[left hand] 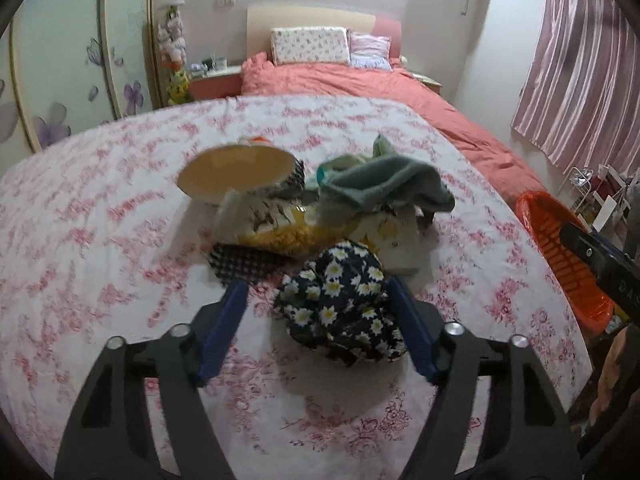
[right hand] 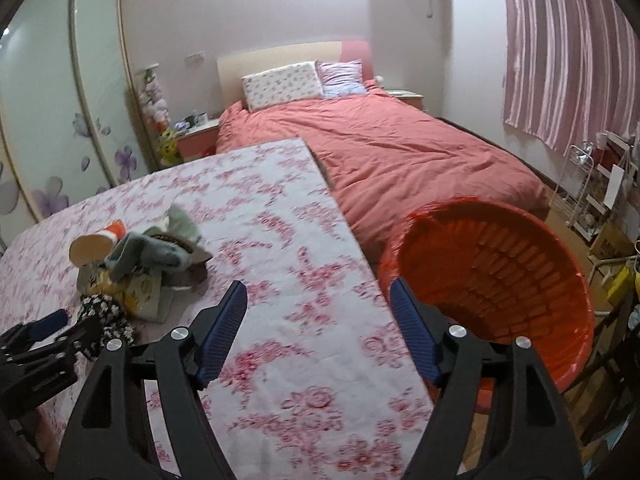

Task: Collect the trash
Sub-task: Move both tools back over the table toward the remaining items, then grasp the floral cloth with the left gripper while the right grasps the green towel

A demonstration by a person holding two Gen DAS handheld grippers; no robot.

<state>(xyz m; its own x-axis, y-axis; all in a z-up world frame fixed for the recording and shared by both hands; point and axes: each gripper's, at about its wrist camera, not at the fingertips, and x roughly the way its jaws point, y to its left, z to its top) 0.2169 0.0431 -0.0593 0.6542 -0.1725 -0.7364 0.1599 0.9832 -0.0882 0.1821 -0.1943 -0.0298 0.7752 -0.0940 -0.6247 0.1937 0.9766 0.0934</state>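
Observation:
A pile of items lies on the floral tablecloth (left hand: pixel 100 208): a dark daisy-print cloth (left hand: pixel 340 304), a tipped paper cup (left hand: pixel 236 174), a grey-green cloth (left hand: pixel 384 188), a yellow wrapper (left hand: pixel 288 236) and a checked cloth (left hand: pixel 244 264). My left gripper (left hand: pixel 316 292) is open, its fingers either side of the daisy cloth's near end, just above it. My right gripper (right hand: pixel 320 300) is open and empty over the table's right edge, beside the orange basket (right hand: pixel 500 272). The pile (right hand: pixel 136 268) and left gripper (right hand: pixel 60 328) show at left in the right wrist view.
The orange basket (left hand: pixel 560 256) stands on the floor off the table's right side. A bed with a coral duvet (right hand: pixel 400 160) lies beyond the table. A wardrobe (left hand: pixel 60 80) is at left, a pink curtain (right hand: pixel 568 52) and a wire rack (right hand: pixel 580 192) at right.

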